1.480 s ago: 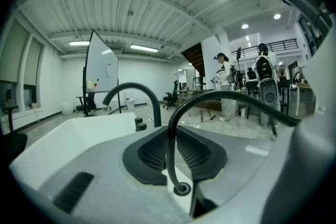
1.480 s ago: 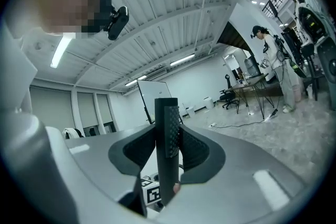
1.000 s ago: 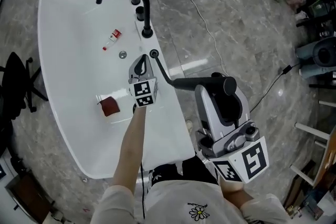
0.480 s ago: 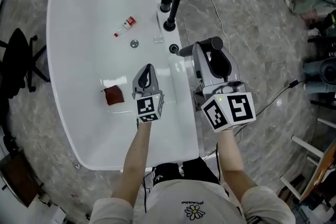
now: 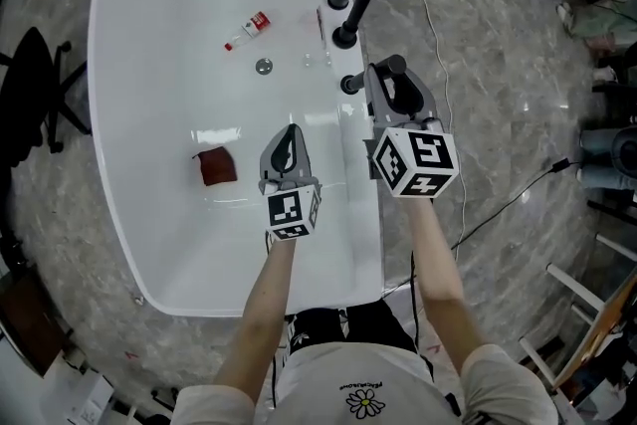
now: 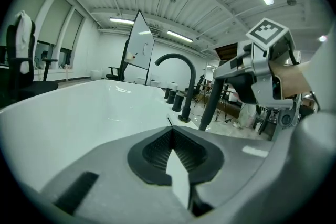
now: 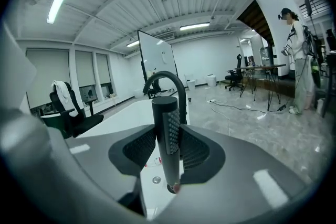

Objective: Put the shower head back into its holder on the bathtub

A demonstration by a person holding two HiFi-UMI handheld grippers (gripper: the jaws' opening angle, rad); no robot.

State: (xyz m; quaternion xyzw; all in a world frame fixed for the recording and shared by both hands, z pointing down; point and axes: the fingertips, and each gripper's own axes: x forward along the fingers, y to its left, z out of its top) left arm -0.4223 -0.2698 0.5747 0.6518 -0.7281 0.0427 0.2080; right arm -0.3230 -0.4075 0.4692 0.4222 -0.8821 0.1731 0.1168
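Since the earlier frame the right gripper (image 5: pixel 390 80) has come down to the bathtub (image 5: pixel 149 214) rim, jaws gripping the upright shower head (image 7: pixel 167 139), its lower end at the holder (image 5: pixel 348 84). Left gripper (image 5: pixel 289 139) jaws are closed, empty.

The black stick-shaped shower head (image 7: pixel 167 136) stands upright, its lower tip at the black holder (image 5: pixel 349 85) on the right rim of the white bathtub (image 5: pixel 363 234).
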